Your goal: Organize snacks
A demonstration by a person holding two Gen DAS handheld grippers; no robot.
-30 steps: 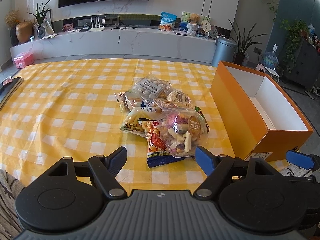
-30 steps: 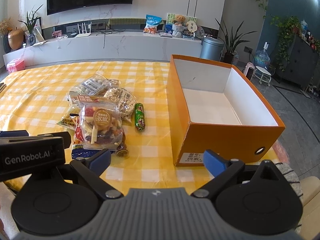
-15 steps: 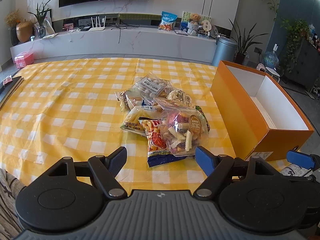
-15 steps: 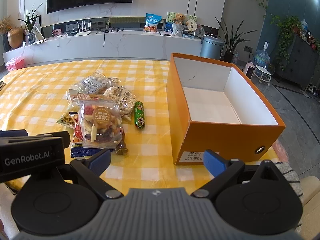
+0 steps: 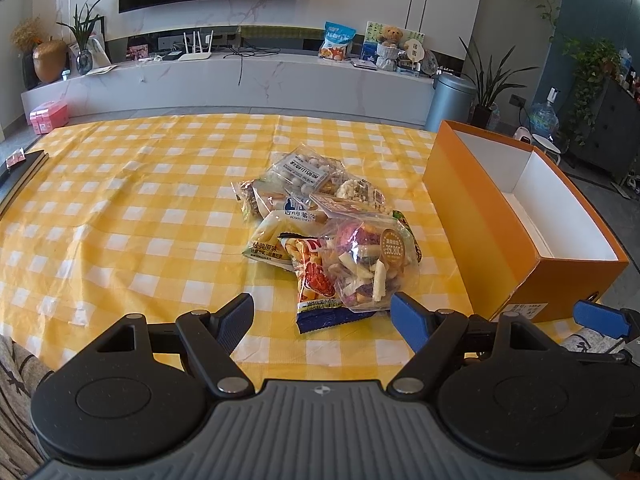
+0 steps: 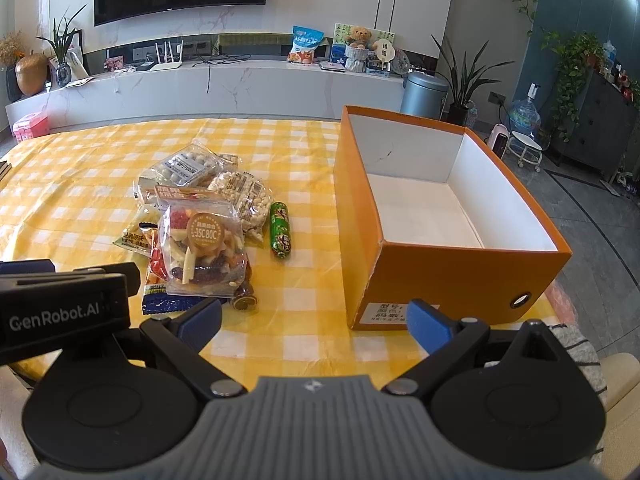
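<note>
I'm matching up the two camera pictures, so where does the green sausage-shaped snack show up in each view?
Left wrist view: mostly hidden; only a green sliver shows behind the mixed fruit bag.
Right wrist view: the green sausage snack lies in full sight, between the pile and the box.
Shared landmark: the orange box.

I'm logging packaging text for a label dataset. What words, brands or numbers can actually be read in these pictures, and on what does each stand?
"GenRobot.AI": on the body of the left gripper, seen from the right wrist view.
"35C 80C": roughly, on the round brown sticker of the mixed dried fruit bag.
"POTATO STICK": small print on the pale yellow packet.
Chinese print on the white candy bag and the label on the orange box: too small to read.
</note>
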